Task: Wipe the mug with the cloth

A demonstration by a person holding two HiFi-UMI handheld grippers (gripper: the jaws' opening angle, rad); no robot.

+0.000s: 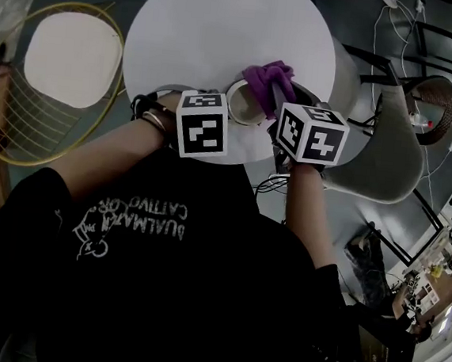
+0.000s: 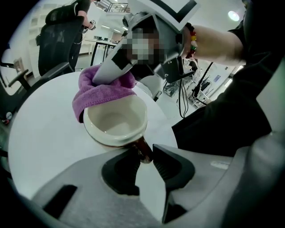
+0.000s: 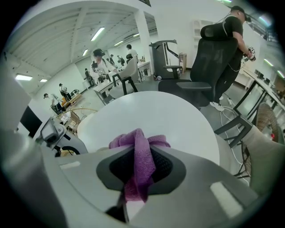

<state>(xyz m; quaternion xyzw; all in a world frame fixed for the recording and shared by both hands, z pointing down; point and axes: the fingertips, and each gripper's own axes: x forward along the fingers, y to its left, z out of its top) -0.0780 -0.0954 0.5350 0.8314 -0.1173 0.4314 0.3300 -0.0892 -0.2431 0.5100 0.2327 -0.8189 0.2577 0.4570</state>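
Observation:
A cream mug (image 2: 115, 122) with a brown handle (image 2: 143, 150) is held tilted over the round white table (image 1: 185, 29). My left gripper (image 2: 143, 156) is shut on that handle. A purple cloth (image 2: 101, 91) lies over the mug's far rim. My right gripper (image 3: 141, 167) is shut on the purple cloth (image 3: 140, 164) and presses it against the mug from the far side. In the head view the mug (image 1: 241, 102) and cloth (image 1: 267, 81) sit between the two marker cubes, near the table's front edge.
A yellow wire chair (image 1: 41, 79) with a pale seat stands to the left of the table. A grey shell chair (image 1: 388, 152) is at the right, with cables on the floor. A black office chair (image 3: 213, 58) and people are across the room.

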